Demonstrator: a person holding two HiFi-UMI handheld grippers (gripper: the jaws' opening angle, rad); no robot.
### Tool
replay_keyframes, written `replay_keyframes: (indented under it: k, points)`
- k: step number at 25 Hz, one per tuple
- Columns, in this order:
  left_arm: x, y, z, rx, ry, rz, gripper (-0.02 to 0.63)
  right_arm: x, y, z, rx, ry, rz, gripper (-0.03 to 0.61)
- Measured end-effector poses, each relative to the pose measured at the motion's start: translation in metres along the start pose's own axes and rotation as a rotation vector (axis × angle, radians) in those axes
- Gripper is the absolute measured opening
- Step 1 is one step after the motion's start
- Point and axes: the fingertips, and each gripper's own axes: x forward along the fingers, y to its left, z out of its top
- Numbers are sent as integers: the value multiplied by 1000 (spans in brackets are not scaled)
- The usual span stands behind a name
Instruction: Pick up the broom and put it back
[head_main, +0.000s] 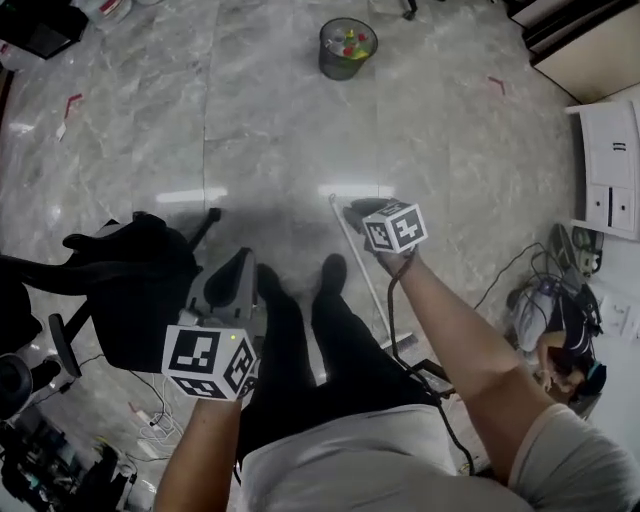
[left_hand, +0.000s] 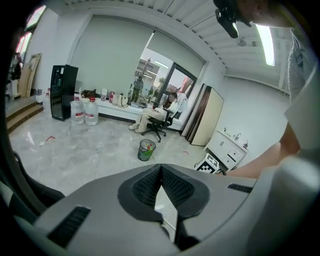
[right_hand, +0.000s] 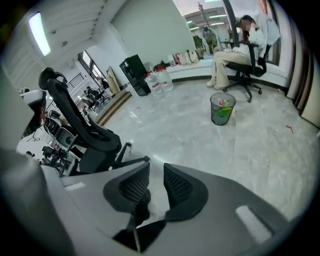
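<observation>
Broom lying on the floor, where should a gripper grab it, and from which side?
Grab the thin pale handle near its middle, coming down from above with the jaws set across it. It lies flat on the floor, so only its top side is free. The right gripper hangs closest, with its jaws apart.
</observation>
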Motion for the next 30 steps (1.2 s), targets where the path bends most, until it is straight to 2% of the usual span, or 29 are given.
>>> replay_keyframes:
  k: [3, 7, 16, 23, 26, 30]
  points:
    - [36, 21, -39, 1, 29, -8, 8, 68, -38, -54, 39, 100, -23, 106]
    - [86, 57, -97, -47, 71, 15, 8, 163, -84, -116, 27, 203, -47, 136]
    - [199, 125, -247, -119, 167, 60, 8, 340, -193, -215, -25, 289, -112, 152]
    - [294, 167, -351, -149, 196, 60, 8, 433, -260, -272, -61, 319, -161, 155]
    - [335, 184, -386, -135, 213, 49, 8, 458, -278, -288, -48, 320, -182, 153]
    - [381, 203, -422, -154, 237, 30, 8, 484, -298, -307, -65, 336, -214, 155]
